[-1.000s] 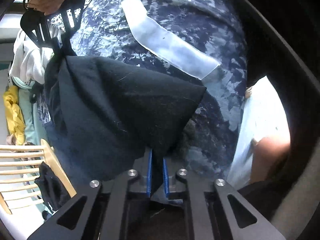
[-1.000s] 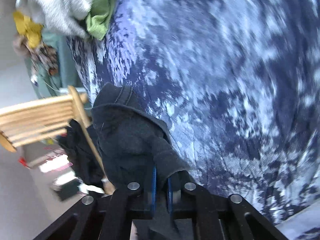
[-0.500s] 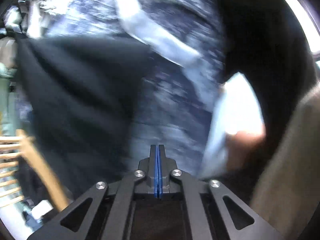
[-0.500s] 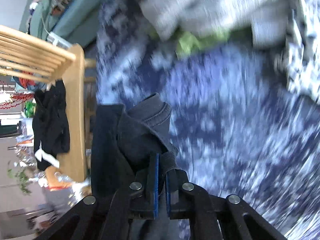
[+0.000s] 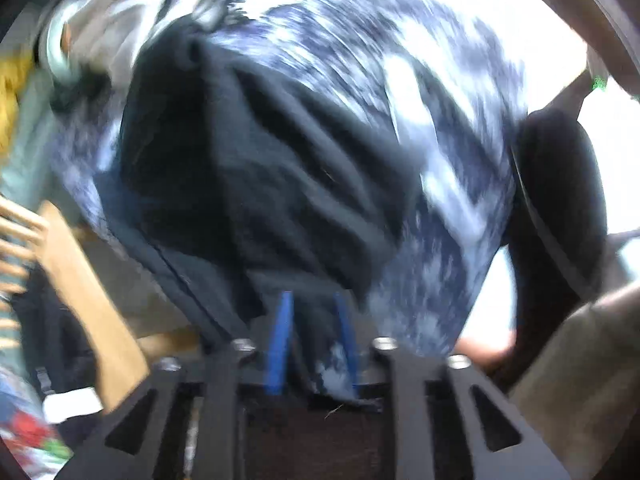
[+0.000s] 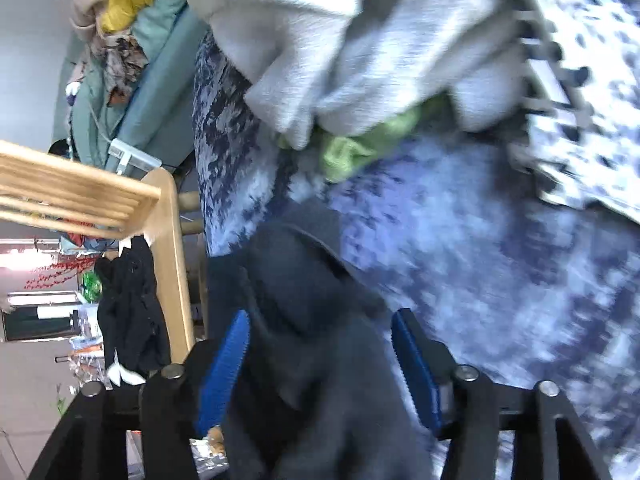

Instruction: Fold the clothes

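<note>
Black garment (image 5: 256,168), creased and spread wide, lies on a bed cover (image 5: 448,184) with a mottled navy-and-white print. Seen from the left wrist, everything is smeared by motion blur, so the garment's edges and type are hard to make out. The left hand-held gripper (image 5: 312,340) points steeply down at its near edge; the blue pads are parted and the jaws are opening. Dark cloth and a bit of the patterned cover show in the gap between them, and neither pad clearly presses on anything. A dark rounded shape at the right edge is too blurred to identify.

From the right wrist, the right hand-held gripper (image 6: 320,364) has its blue pads well apart, jaws opening, with a bunched fold of the black garment (image 6: 312,320) sitting loose between them (the cloth seems to brush the left pad, though nothing is pinched). Beyond it lie a pile of grey-white clothing (image 6: 320,44) and a scrap of green cloth (image 6: 360,144), both cut off or blurred. A wooden chair (image 6: 168,248) stands at the left with another dark item draped on it.
</note>
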{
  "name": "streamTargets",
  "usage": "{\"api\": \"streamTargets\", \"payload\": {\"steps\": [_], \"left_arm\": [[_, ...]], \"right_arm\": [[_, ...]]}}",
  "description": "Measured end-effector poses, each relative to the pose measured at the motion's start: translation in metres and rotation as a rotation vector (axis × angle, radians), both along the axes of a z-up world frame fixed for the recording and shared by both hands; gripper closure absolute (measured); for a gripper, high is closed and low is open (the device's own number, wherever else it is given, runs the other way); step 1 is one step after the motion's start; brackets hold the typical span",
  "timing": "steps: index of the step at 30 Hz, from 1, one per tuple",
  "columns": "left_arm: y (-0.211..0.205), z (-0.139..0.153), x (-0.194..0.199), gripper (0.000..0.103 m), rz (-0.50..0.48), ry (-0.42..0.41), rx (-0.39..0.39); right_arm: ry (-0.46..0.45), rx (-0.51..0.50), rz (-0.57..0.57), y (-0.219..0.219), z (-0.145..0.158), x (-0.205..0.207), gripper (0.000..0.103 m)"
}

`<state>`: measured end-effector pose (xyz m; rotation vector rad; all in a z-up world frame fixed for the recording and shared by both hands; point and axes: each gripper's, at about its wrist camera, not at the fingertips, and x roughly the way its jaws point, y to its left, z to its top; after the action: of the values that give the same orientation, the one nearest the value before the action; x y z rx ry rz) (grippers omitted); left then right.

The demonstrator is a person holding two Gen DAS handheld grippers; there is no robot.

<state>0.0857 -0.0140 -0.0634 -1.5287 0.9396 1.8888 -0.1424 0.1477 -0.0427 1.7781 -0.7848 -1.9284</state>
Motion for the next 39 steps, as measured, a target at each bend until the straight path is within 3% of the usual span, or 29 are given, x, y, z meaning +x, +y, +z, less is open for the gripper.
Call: {"api": "streamTargets", "payload": {"steps": [1, 2, 3, 6, 10, 12, 16, 19, 21, 24, 26, 27, 30, 31, 34, 36, 39], "left_arm": [[-0.003, 0.009, -0.024, 0.048, 0.029, -0.039, 0.045], [-0.006, 0.017, -0.049, 0.045, 0.054, -0.073, 0.081], [-0.009, 0.023, -0.062, 0.044, 0.068, -0.085, 0.097], [0.004, 0.045, -0.114, 0.044, 0.097, -0.015, 0.09], [0.04, 0.069, -0.169, 0.039, 0.068, -0.064, 0.101], [0.061, 0.068, -0.179, 0.035, 0.038, -0.081, 0.063], [0.11, 0.049, -0.211, 0.033, -0.034, -0.065, -0.095], [0.13, 0.038, -0.223, 0.032, -0.038, -0.145, -0.13], [0.138, 0.032, -0.226, 0.032, -0.028, -0.197, -0.182], [0.143, 0.004, -0.231, 0.032, 0.023, -0.227, -0.322], [0.144, -0.004, -0.234, 0.033, 0.053, -0.248, -0.345], [0.144, -0.007, -0.236, 0.041, 0.067, -0.259, -0.35], [0.141, -0.005, -0.249, 0.083, 0.161, -0.283, -0.32], [0.138, -0.004, -0.255, 0.092, 0.21, -0.286, -0.315], [0.131, -0.007, -0.267, 0.097, 0.286, -0.276, -0.316], [0.129, -0.004, -0.272, 0.098, 0.308, -0.266, -0.305], [0.12, 0.021, -0.288, 0.098, 0.39, -0.238, -0.212]], "right_arm": [[0.011, -0.002, 0.013, 0.007, 0.001, 0.012, 0.036], [0.03, -0.001, 0.039, 0.012, 0.0, 0.03, 0.034], [0.049, 0.002, 0.064, 0.015, -0.003, 0.047, 0.033], [0.097, 0.006, 0.146, 0.015, -0.017, 0.1, 0.03], [0.132, -0.015, 0.22, -0.004, -0.041, 0.151, 0.028], [0.13, -0.034, 0.234, -0.012, -0.051, 0.158, 0.028], [0.08, -0.016, 0.293, -0.03, -0.075, 0.159, 0.025], [0.074, -0.113, 0.304, -0.033, -0.081, 0.164, 0.025], [0.077, -0.154, 0.301, -0.034, -0.084, 0.166, 0.025], [0.099, -0.158, 0.32, -0.039, -0.084, 0.169, 0.028], [0.106, -0.171, 0.326, -0.042, -0.085, 0.171, 0.038], [0.101, -0.178, 0.322, -0.042, -0.087, 0.173, 0.041], [0.06, -0.197, 0.301, -0.038, -0.096, 0.176, 0.071], [0.037, -0.207, 0.283, -0.036, -0.099, 0.176, 0.086], [-0.017, -0.255, 0.231, -0.028, -0.106, 0.175, 0.091], [-0.004, -0.267, 0.233, -0.028, -0.102, 0.177, 0.093], [0.029, -0.322, 0.256, -0.028, -0.092, 0.182, 0.095]]}}
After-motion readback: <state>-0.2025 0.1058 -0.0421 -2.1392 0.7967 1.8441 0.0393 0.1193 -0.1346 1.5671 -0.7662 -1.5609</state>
